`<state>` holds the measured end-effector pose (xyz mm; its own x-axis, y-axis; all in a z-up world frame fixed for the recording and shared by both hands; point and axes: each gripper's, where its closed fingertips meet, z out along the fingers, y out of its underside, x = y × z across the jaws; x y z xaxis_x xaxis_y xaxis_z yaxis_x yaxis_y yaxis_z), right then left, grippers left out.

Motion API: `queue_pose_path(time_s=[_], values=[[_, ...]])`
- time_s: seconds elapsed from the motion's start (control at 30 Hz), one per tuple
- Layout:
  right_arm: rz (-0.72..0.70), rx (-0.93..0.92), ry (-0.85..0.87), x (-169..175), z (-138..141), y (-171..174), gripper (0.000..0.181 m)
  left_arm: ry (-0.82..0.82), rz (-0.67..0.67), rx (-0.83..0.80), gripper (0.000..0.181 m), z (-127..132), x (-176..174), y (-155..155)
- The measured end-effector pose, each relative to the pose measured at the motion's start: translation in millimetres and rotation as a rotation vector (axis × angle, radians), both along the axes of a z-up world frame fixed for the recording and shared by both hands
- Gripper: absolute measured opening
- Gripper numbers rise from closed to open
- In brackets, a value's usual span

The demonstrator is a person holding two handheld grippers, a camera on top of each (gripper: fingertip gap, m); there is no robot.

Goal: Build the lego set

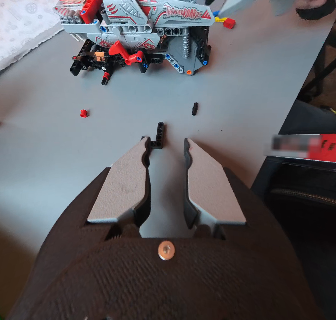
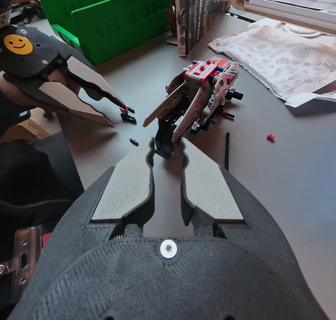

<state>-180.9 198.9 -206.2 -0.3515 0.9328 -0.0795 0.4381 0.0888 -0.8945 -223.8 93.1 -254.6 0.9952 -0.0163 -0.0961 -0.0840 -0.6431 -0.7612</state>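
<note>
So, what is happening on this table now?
A person is building a lego model with two hand-held claws. The left claw is open and low over the grey table, its tips beside a small black L-shaped beam. The right claw is open around the model's black rear end. A red bush and a black pin lie loose.

model (image 1: 134, 31) far on table (image 1: 236, 93) | L-beam (image 1: 159, 137) near | pin (image 1: 194, 108) btwn, right

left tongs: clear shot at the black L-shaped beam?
Probably yes. The left tongs are open, and the black L-shaped beam lies flat on the table at their tips, its short leg by one finger. Nothing sits between them.
</note>
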Motion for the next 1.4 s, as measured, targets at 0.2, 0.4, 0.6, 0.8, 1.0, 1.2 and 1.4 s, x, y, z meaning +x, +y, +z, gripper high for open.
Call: queue_pose_path(time_s=[0.2,0.4,0.6,0.8,1.0,1.2,1.4], values=[[-0.084,0.085,-0.017,1.6,-2.7,19.7,0.000,0.035,-0.007,-0.021,0.032,-3.1,0.8,0.0],[-0.039,-0.028,-0.011,4.5,1.9,15.5,0.009,-0.013,-0.001,-0.015,0.028,-2.5,-0.4,-0.2],[0.190,-0.025,0.034,15.7,11.2,-26.7,0.005,-0.034,0.001,-0.001,0.028,-0.4,-0.7,-0.2],[0.178,-0.022,0.022,15.6,8.8,-24.1,0.007,-0.033,-0.001,-0.003,0.028,-0.7,-0.6,-0.1],[0.169,-0.045,0.058,10.6,-1.6,-24.5,0.004,-0.033,0.001,-0.003,0.027,-0.7,-0.6,-0.1],[0.228,0.032,0.089,12.5,-6.3,-37.5,0.006,-0.032,0.001,-0.017,0.026,-3.0,-0.5,0.0],[0.252,0.054,0.085,13.3,-8.6,-41.3,0.007,-0.017,-0.007,-0.008,0.026,-1.6,0.9,0.3]])
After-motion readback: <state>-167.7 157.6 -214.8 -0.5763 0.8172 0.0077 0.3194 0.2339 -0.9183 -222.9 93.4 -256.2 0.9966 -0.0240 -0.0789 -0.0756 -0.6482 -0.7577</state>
